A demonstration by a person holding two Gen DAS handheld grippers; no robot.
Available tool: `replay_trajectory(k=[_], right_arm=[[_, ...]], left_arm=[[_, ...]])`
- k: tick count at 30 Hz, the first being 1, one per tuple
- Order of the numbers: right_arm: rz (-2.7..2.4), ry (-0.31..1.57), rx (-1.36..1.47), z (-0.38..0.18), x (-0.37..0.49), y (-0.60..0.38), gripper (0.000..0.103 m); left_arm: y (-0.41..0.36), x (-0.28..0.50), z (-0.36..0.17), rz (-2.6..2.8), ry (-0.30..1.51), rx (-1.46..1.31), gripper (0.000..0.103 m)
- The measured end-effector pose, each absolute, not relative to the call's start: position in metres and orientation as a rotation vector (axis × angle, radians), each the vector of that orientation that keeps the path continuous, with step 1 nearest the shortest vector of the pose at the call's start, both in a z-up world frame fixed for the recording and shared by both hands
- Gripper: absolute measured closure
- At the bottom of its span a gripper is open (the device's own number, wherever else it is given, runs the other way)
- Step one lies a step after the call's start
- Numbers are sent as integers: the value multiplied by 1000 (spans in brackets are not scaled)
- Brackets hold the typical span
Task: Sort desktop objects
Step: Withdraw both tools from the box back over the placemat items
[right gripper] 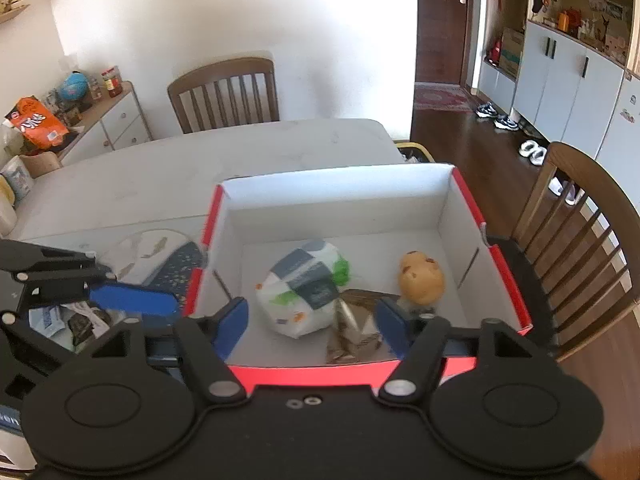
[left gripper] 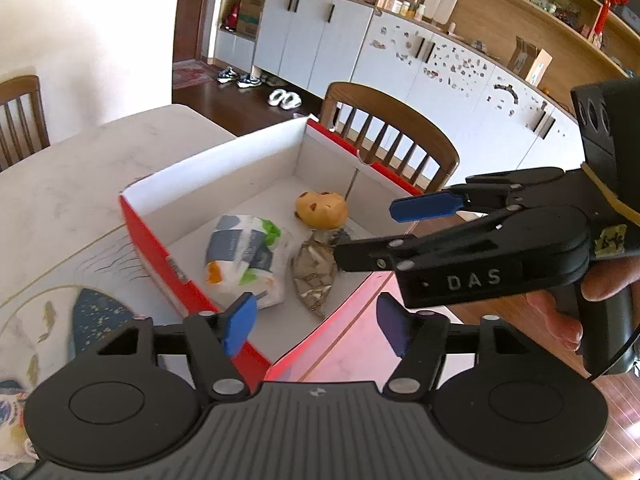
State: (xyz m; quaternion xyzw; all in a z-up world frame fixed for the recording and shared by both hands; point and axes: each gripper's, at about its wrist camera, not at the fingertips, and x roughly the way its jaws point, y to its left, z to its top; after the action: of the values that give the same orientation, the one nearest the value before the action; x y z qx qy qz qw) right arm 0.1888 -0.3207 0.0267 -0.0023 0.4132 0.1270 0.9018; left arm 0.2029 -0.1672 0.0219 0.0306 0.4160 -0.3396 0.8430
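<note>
A red box [left gripper: 144,236] [right gripper: 348,374] with white inner walls stands on the table. Three things lie in it. One is a white pack [left gripper: 244,258] [right gripper: 304,288] with grey and green print. Beside it is a round orange toy [left gripper: 322,210] [right gripper: 422,278], and nearer me a crumpled brown wrapper [left gripper: 314,276] [right gripper: 356,332]. My left gripper [left gripper: 316,328] hangs over the box's near corner, open, with nothing between its blue pads. My right gripper [right gripper: 312,328] is above the box's front wall, also open and empty. It shows from the side in the left wrist view, held in a hand [left gripper: 560,320].
A fish-patterned placemat [left gripper: 48,312] [right gripper: 160,256] lies left of the box on the pale table [right gripper: 160,168]. Some small packets [right gripper: 80,320] sit under the left gripper. Wooden chairs stand behind the table [right gripper: 224,92] and at its right side [left gripper: 392,136] [right gripper: 580,240].
</note>
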Motion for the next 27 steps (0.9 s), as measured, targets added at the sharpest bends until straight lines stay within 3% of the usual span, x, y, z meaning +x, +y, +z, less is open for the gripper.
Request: replay_trajectory(k=[15, 21, 24, 27], right_arm=[[271, 788, 6, 35, 171, -281, 19], [288, 765, 7, 37, 163, -260, 15], [296, 750, -4, 37, 160, -248, 12], [300, 742, -14, 36, 157, -236, 12]], left_arm=[[-104, 182, 29, -670, 847, 56, 21], [-75, 176, 28, -643, 838, 38, 13], [-60, 173, 25, -627, 834, 24, 3], [-43, 172, 22, -607, 832, 10, 2]])
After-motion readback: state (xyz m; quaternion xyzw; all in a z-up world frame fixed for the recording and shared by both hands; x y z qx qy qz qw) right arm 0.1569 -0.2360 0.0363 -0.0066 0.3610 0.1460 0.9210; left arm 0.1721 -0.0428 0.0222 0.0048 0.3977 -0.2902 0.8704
